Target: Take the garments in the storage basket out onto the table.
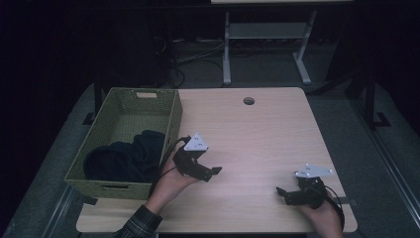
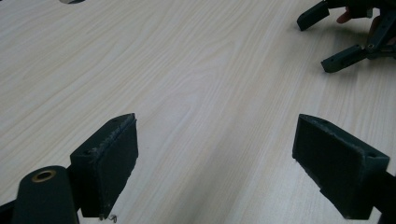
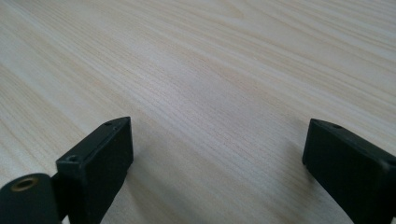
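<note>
On the light wooden table [image 1: 257,134], my left gripper [image 1: 214,172] rests near the front left, just right of a green woven basket [image 1: 173,116]. It is open, its jaws wide apart over bare wood [image 2: 215,144]. My right gripper [image 1: 282,193] lies at the front right, open too, with nothing between its jaws [image 3: 217,149]. The left gripper view also catches the right gripper [image 2: 334,39] at its upper right. A dark blue cloth [image 1: 126,156] is heaped inside the basket.
The basket stands along the table's left edge. A round cable hole [image 1: 248,101] sits near the far edge. Beyond the table are a white desk frame [image 1: 265,39] and cables on the floor.
</note>
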The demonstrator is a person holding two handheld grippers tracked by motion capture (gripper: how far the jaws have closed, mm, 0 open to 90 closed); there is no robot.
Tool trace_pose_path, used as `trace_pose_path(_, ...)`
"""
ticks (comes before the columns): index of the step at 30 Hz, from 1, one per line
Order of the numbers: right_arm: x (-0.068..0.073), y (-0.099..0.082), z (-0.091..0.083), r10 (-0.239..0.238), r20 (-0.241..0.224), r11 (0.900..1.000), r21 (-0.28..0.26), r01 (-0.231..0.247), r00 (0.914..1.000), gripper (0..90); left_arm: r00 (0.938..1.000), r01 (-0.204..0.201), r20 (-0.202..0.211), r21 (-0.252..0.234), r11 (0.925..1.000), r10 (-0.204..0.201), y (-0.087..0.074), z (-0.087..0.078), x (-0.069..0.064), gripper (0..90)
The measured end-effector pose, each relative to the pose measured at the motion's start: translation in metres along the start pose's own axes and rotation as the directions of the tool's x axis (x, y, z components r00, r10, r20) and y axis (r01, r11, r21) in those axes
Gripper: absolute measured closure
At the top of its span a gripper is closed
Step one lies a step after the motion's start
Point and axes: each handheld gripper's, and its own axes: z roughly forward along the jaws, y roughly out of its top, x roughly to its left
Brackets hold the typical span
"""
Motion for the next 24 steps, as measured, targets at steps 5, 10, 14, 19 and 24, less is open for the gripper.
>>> trace_pose_path(5, 0.000, 0.000, 0.000, -0.002, 0.002, 1.0000, 0.001, 0.002, 1.0000, 8.3, 0.9998, 0.006, 0.019, -0.008, 1.0000, -0.006, 0.003, -0.002, 0.003, 13.8)
trace_pose_path(10, 0.000, 0.001, 0.001, -0.001, 0.002, 1.0000, -0.001, 0.001, 1.0000, 8.2, 0.9991, -0.004, 0.043, -0.002, 1.0000, 0.004, 0.006, -0.004, 0.005, 13.8)
trace_pose_path(14, 0.001, 0.001, 0.001, 0.003, 0.000, 1.0000, -0.001, -0.003, 1.0000, 8.2, 0.9983, -0.015, 0.057, -0.009, 0.9999, 0.015, 0.010, -0.005, 0.009, 13.8)
trace_pose_path(19, 0.000, 0.001, 0.001, 0.000, 0.003, 1.0000, 0.000, 0.000, 1.0000, 8.2, 0.9975, -0.017, 0.068, -0.014, 0.9998, 0.017, 0.013, -0.006, 0.014, 13.8)
trace_pose_path(24, 0.001, 0.001, 0.001, 0.000, 0.003, 1.0000, 0.000, 0.000, 1.0000, 8.2, 0.9961, -0.013, 0.087, -0.014, 0.9998, 0.014, 0.016, -0.008, 0.020, 13.9)
